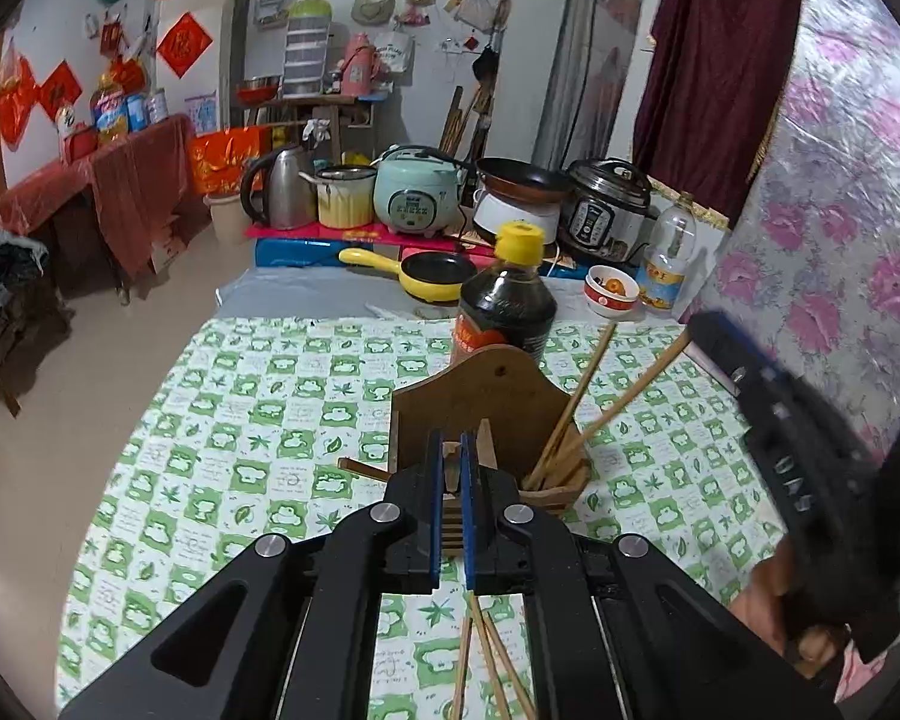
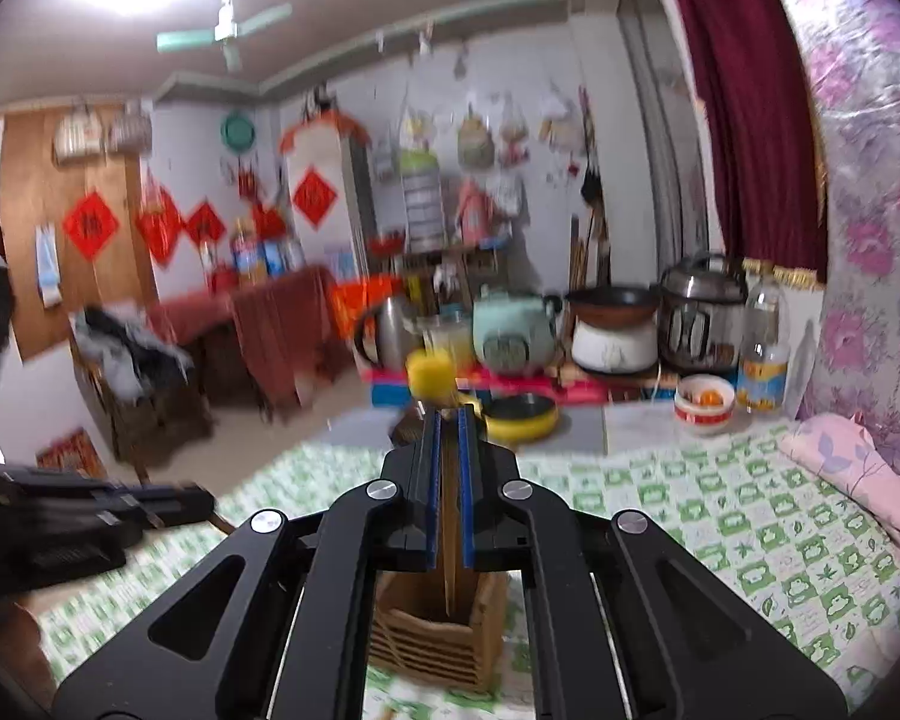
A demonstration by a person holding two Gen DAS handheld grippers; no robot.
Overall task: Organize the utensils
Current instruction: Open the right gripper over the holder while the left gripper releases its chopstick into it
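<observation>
A wooden utensil holder stands on the green-checked cloth, with chopsticks leaning out of its right compartment. My left gripper is shut on the holder's front wall. Loose chopsticks lie on the cloth below it, and one sticks out to the left. My right gripper is above the holder, shut on chopsticks that point down into it. It shows blurred at the right of the left wrist view.
A dark sauce bottle with a yellow cap stands just behind the holder. A yellow pan, a bowl, a clear bottle and several cookers sit at the back. A floral mattress stands at the right.
</observation>
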